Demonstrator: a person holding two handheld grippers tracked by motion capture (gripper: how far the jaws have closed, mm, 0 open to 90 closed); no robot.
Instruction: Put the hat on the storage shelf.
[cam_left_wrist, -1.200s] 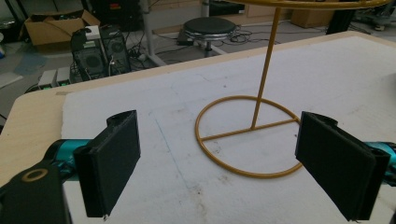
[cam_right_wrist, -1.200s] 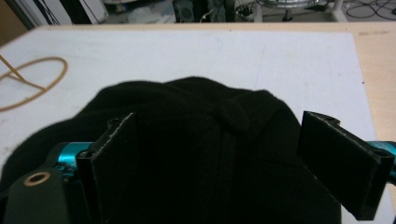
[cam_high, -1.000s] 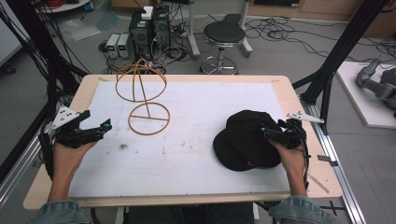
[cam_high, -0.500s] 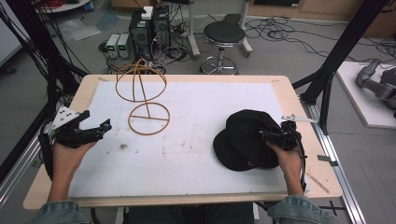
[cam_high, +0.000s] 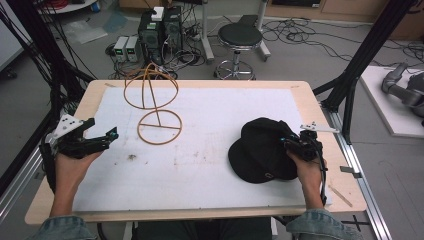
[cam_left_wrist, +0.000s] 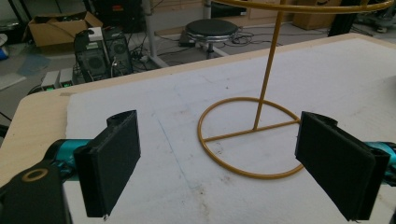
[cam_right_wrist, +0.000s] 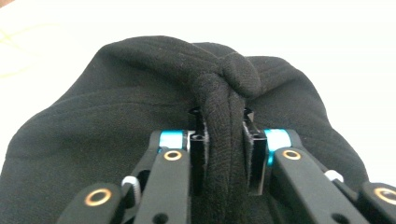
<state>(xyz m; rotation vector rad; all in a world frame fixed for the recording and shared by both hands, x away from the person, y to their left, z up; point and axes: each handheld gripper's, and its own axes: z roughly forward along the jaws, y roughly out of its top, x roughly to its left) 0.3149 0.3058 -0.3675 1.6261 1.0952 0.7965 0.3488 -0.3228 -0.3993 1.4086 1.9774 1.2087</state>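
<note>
Landmark: black cap, lying on the white mat that covers the tabletop, toward the mat's right side and nearer the person's edge than the far one.

Right tool: at the cap's right edge, touching it, held in the person's right hand. In the right gripper view the right tool has its jaws drawn in almost together, a raised fold of the cap's crown fabric pinched between them. The fold runs up to the button at the crown's top. Cap crown is puckered around the pinch.

Left tool: well apart from the cap, at the mat's left edge, held in the left hand. Left gripper view: left tool has its jaws spread wide, nothing between them, just mat beneath.

Yellow wire stand: left of the cap and farther back, well apart from it. Round base ring flat on the mat, upright stem, domed wire hoop at top. From the left gripper view the wire stand base sits just beyond the open jaws, not touching them.

Beyond the tabletop's far edge, behind the cap: black round stool on the floor; computer towers to its left, with cables trailing.
</note>
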